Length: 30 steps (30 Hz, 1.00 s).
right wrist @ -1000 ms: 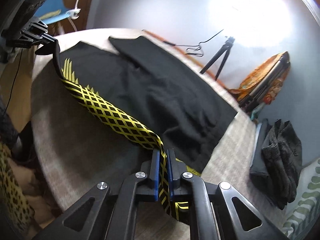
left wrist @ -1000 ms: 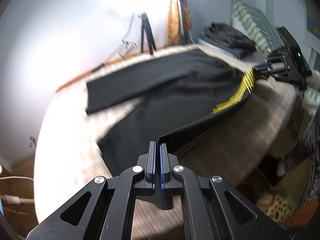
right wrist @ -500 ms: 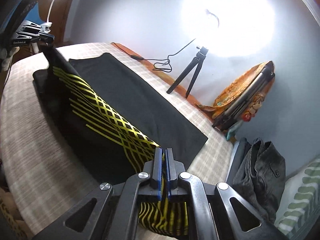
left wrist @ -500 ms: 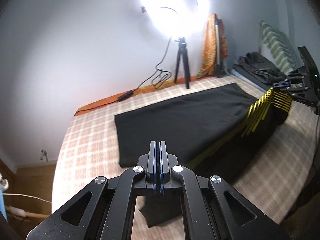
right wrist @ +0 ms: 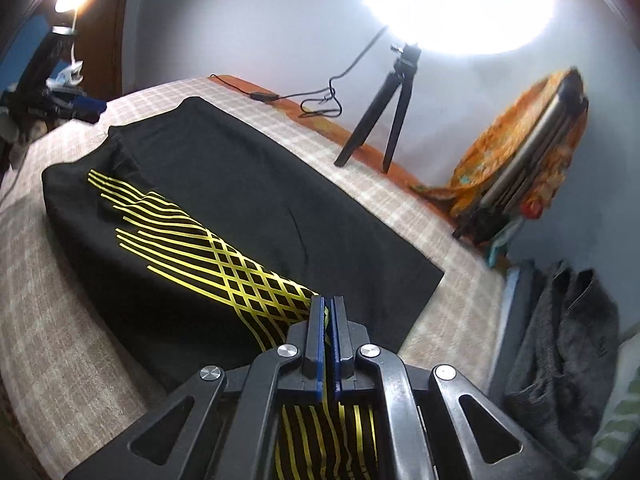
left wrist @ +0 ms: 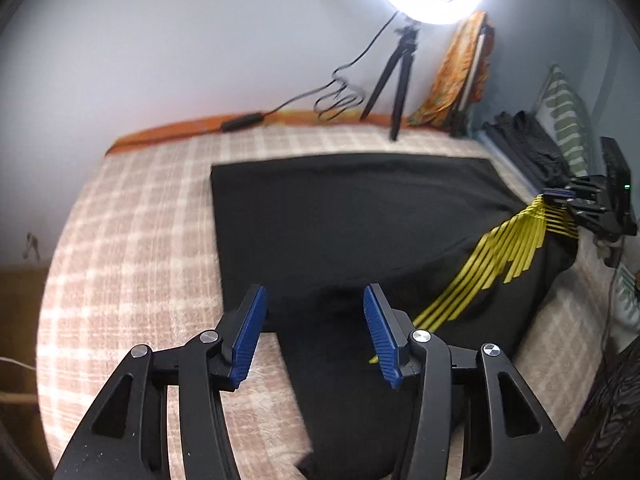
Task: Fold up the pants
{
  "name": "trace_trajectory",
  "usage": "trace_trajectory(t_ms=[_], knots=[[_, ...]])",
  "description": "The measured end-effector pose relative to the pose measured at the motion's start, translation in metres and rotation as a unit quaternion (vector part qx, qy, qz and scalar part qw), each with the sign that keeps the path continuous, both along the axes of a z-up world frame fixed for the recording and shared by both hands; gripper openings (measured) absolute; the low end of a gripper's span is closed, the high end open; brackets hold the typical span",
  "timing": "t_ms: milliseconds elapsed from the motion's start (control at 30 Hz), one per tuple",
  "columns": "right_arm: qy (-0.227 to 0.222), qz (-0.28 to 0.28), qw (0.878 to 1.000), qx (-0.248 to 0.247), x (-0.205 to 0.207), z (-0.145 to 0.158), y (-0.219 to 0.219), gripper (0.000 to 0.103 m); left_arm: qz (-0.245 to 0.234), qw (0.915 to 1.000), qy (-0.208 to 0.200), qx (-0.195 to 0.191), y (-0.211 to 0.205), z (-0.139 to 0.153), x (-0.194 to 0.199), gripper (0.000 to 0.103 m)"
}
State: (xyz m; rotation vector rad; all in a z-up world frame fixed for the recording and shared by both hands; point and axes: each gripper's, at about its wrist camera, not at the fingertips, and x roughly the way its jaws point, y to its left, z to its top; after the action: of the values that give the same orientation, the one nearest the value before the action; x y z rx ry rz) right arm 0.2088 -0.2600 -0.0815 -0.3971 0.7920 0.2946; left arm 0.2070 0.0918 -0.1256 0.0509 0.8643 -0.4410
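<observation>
The black pants (left wrist: 360, 232) lie doubled lengthwise on the checked bed (left wrist: 132, 240). The left claw (left wrist: 314, 332) hangs spread and empty above their near end. The right claw (right wrist: 327, 340) pinches the yellow-striped edge (probably to lay that end flat).

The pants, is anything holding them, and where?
The right hand-held gripper pinches the black pants at their yellow-striped edge. The left hand-held gripper is open, holding nothing.
</observation>
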Motion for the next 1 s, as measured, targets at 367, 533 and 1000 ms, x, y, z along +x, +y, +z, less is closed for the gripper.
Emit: trace_trajectory(t_ms=[367,533,1000], knots=[[0.019,0.003,1.0,0.003,0.004,-0.025,-0.005,0.001,-0.007,0.9988,0.009,0.048,-0.018,-0.029,0.017,0.049],[0.025,0.002,1.0,0.003,0.004,-0.031,-0.004,0.001,-0.014,0.9976,0.008,0.068,-0.028,-0.032,0.016,0.024],[0.001,0.002,1.0,0.022,-0.008,-0.006,-0.009,0.0,0.022,0.9953,-0.086,0.038,-0.013,0.042,-0.004,0.004]])
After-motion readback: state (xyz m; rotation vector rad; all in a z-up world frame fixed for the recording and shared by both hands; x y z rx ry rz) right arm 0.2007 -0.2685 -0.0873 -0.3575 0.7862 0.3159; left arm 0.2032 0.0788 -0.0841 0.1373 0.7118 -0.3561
